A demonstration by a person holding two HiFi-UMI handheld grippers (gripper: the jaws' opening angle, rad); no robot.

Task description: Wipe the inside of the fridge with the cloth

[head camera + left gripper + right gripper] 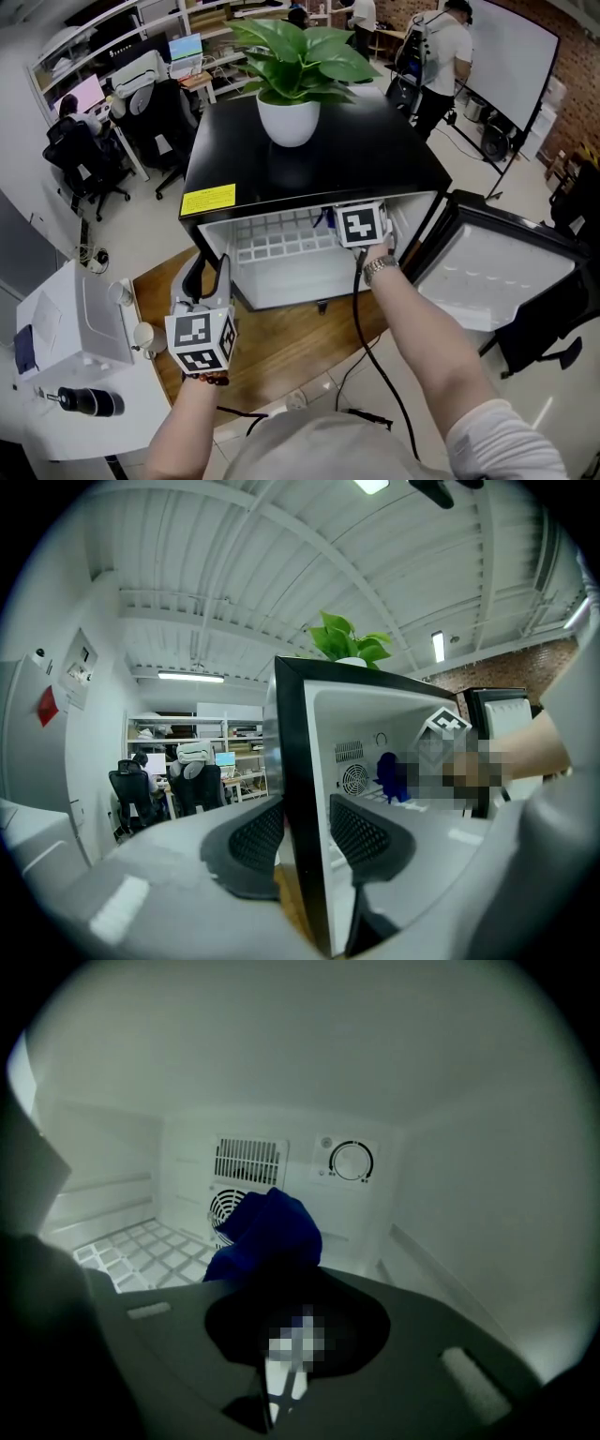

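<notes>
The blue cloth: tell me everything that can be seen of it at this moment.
The blue cloth is deep blue, soft-looking fabric, bunched into a crumpled lump. The right gripper is shut on its near end, and the rest sticks up past the jaws. It is inside the open fridge, above the white wire shelf and in front of the round fan grille. Whether it touches shelf or wall cannot be told.
</notes>
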